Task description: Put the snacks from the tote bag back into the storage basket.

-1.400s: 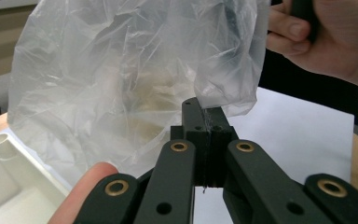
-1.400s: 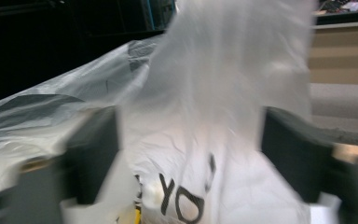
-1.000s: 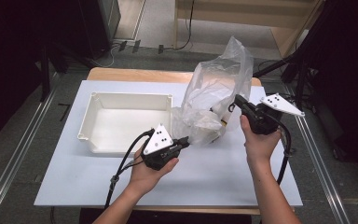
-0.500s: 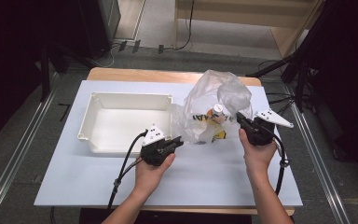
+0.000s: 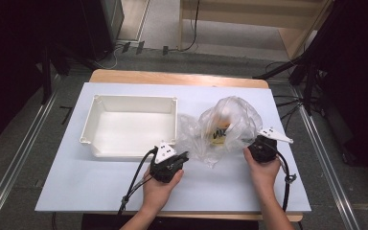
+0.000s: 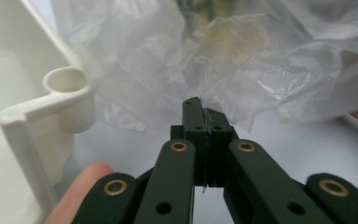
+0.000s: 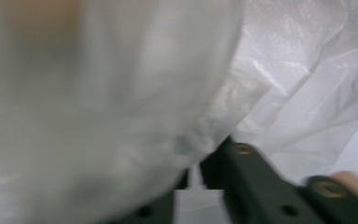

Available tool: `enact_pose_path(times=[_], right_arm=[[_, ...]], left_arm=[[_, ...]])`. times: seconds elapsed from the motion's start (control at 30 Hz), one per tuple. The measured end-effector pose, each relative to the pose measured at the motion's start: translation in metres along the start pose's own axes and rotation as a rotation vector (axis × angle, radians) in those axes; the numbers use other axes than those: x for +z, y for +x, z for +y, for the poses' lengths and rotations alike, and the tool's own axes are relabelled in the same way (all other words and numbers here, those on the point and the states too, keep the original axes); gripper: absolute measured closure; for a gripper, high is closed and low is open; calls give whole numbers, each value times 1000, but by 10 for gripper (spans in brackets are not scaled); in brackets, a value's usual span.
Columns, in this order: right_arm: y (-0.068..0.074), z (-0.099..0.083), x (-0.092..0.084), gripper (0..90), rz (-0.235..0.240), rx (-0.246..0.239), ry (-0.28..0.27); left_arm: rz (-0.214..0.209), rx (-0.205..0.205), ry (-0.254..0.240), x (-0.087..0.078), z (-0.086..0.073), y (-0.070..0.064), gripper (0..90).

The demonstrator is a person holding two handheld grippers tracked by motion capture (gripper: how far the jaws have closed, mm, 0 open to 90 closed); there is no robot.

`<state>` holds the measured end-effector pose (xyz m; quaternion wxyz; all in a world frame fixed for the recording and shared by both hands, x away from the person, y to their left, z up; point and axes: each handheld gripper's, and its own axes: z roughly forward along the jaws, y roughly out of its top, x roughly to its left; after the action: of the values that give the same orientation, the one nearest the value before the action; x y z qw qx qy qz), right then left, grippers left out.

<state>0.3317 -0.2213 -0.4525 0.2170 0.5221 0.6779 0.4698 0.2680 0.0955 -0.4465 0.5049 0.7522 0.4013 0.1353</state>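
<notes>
step: bag set down | left gripper (image 6: 204, 116): clamped on edge of plastic bag (image 5: 230, 127) | right gripper (image 5: 255, 147): jaws just opening, film draped over them, hold not discernible | bag: between grippers, beside white tray (image 5: 129, 98) | advice: film to be freed slowly, bottle (image 5: 220, 129) inside kept upright

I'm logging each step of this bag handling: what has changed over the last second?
Both grippers brought the clear plastic bag down onto the table. The left gripper stays shut on its edge; the right gripper has just been opening, film still at its jaws. The white bin stayed put.
</notes>
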Motion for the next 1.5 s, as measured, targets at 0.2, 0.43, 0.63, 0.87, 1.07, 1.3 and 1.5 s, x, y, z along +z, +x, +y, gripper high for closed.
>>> enact_pose_path(times=[0.2,0.43,0.63,0.87,1.07,1.3,1.5], right_arm=[[4,8,-31,425,12,-45,-122],[13,29,-64,321,30,-89,-207],[24,50,-80,270,21,-115,-269],[27,72,-84,664,47,-133,-327],[30,75,-60,900,19,-149,-248],[42,64,-41,900,52,-180,-193],[45,56,-35,900,73,-185,-169]], left_arm=[[24,39,-71,-18,13,-11,643],[47,45,-117,-30,33,-16,454],[24,61,-168,-36,46,-21,385],[14,67,-184,-41,49,-24,348],[23,77,-216,-48,61,-33,241],[51,121,-224,-42,79,-49,128],[-3,132,-214,-30,85,-60,122]])
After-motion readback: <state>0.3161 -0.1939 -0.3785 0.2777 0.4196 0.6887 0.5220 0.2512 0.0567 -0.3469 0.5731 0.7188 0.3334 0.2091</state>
